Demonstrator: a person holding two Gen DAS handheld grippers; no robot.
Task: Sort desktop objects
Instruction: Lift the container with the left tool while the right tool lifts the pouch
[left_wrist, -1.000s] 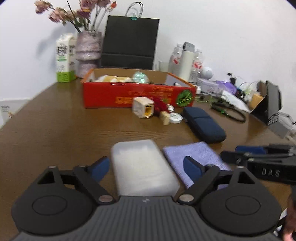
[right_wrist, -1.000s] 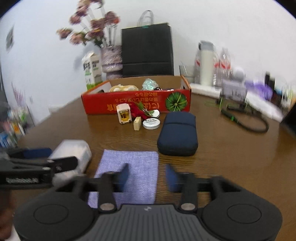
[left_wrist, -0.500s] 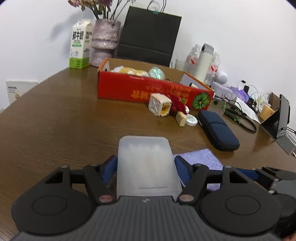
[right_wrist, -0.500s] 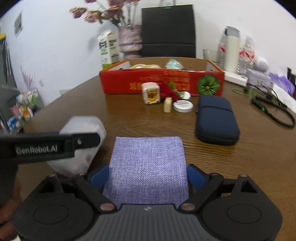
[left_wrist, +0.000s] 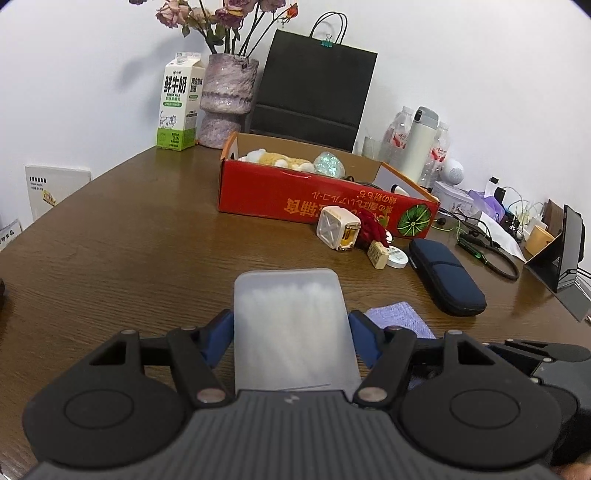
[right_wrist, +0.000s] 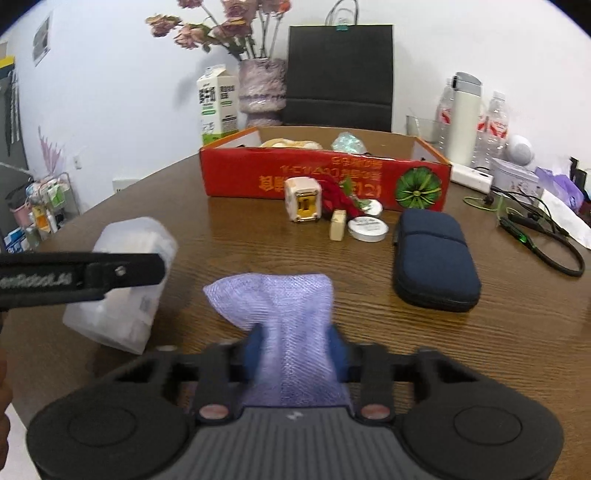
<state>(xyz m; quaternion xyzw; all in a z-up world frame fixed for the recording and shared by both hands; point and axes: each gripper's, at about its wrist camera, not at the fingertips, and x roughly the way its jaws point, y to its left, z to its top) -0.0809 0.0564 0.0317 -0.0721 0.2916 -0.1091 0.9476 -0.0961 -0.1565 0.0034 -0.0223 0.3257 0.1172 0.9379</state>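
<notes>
A translucent white plastic box (left_wrist: 288, 295) sits between the blue pads of my left gripper (left_wrist: 291, 328), which is shut on its sides. In the right wrist view the same box (right_wrist: 133, 236) tilts above the brown table (right_wrist: 480, 350) under a black left finger (right_wrist: 81, 273). A purple woven cloth pouch (right_wrist: 273, 295) lies in front of my right gripper (right_wrist: 295, 343). Its jaws are closing, and the pads pinch the pouch's near end so that the fabric bunches. The pouch (left_wrist: 397, 317) shows beside the box in the left wrist view.
A red cardboard box (right_wrist: 258, 173) holding soft items stands mid-table. Before it lie a small white cube (right_wrist: 303, 203), a red flower, a cream block and a round tin (right_wrist: 367, 229). A navy case (right_wrist: 436, 254) lies right. Milk carton, vase, black bag, bottles and cables line the back.
The left gripper shut on the plastic box and raised it slightly. The right gripper moved forward over the purple pouch, widened, then closed on it, and the flat fabric bunched.
</notes>
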